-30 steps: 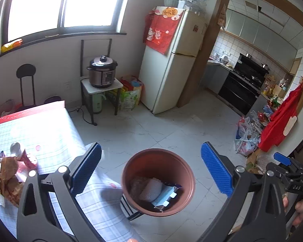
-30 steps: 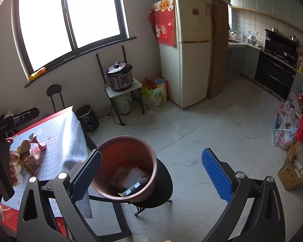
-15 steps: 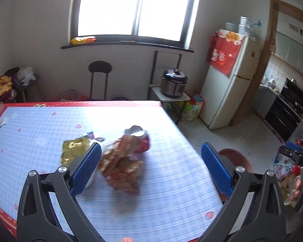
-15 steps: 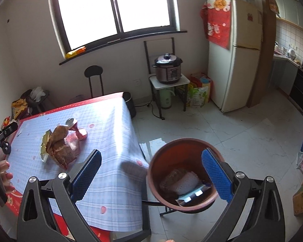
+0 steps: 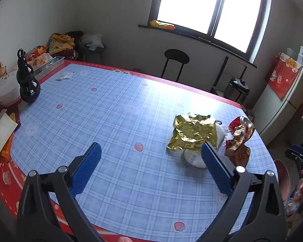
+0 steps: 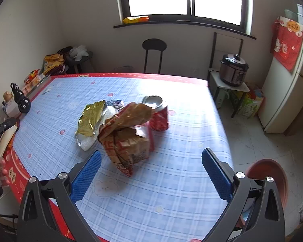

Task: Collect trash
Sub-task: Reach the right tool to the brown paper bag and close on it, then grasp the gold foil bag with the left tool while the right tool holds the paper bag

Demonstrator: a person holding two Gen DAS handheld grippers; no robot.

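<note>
A pile of trash lies on the blue checked tablecloth (image 5: 115, 121): a gold foil wrapper (image 5: 193, 134), a crumpled brown paper bag (image 5: 239, 145), a red can (image 6: 158, 115) and a white plastic piece (image 5: 194, 158). The wrapper (image 6: 92, 119) and bag (image 6: 127, 139) also show in the right wrist view. My left gripper (image 5: 150, 168) is open and empty above the table, left of the pile. My right gripper (image 6: 151, 173) is open and empty just in front of the bag. The brown bin (image 6: 272, 179) stands beyond the table's right edge.
A black gourd-shaped bottle (image 5: 27, 80), a metal tray (image 5: 48, 65) and other items line the table's far left side. A black stool (image 6: 154, 55), a pressure cooker (image 6: 234, 70) on a small stand and a fridge (image 6: 286, 84) stand by the wall.
Both grippers swung from over the brown bin to the table. The trash pile now lies in front of them and the bin sits at the right edge. Both stayed open.
</note>
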